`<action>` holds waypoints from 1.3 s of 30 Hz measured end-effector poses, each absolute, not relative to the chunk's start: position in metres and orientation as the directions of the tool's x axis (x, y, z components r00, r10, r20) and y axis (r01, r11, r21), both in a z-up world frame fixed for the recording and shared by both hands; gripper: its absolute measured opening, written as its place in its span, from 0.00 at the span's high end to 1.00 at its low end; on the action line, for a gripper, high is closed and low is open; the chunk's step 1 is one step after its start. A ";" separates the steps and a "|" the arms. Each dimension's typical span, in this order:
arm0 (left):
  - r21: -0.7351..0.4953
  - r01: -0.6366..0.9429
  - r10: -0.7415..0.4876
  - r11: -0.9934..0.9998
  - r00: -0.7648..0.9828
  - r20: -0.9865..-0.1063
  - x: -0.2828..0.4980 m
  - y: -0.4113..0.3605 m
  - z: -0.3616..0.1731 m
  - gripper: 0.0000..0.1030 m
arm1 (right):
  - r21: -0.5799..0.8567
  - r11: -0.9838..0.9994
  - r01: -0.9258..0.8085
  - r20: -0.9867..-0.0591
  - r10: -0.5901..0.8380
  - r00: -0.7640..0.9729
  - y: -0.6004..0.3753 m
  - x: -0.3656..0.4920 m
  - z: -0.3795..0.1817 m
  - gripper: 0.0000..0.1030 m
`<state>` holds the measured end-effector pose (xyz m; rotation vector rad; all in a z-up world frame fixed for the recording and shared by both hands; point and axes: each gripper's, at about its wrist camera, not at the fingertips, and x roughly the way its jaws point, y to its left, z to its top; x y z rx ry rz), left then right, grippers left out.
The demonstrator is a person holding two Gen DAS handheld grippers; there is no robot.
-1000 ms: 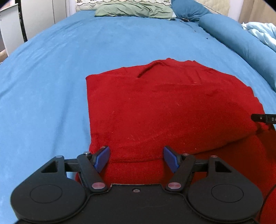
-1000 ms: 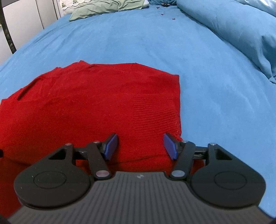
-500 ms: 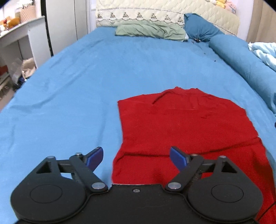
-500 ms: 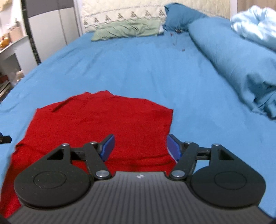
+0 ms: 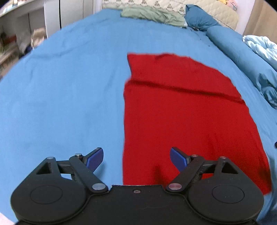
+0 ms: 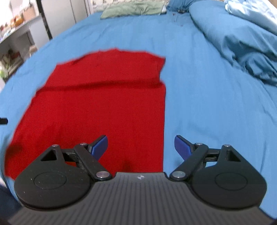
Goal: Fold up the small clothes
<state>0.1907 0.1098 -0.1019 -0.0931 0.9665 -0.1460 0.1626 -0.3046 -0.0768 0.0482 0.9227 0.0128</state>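
A red knitted garment (image 5: 181, 112) lies flat on the blue bed sheet (image 5: 69, 95), with a fold edge running across its far part. It also shows in the right wrist view (image 6: 107, 103). My left gripper (image 5: 136, 159) is open and empty, above the garment's near left edge. My right gripper (image 6: 141, 147) is open and empty, above the garment's near right edge. Neither gripper touches the cloth.
A green pillow (image 5: 152, 14) and a dark blue cushion (image 5: 199, 20) lie at the head of the bed. A rolled blue duvet (image 6: 242, 38) runs along the right side. White furniture (image 6: 20, 34) stands beyond the bed's left edge.
Both grippers have pulled back and up from the garment and opened wider. The garment now lies with its near part folded over and released.
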 end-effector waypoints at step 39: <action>-0.155 0.022 -0.135 0.988 0.620 -0.773 0.095 0.090 -0.127 0.95 | 0.137 0.981 0.138 -0.765 0.016 0.644 -0.285 0.036 -0.137 0.79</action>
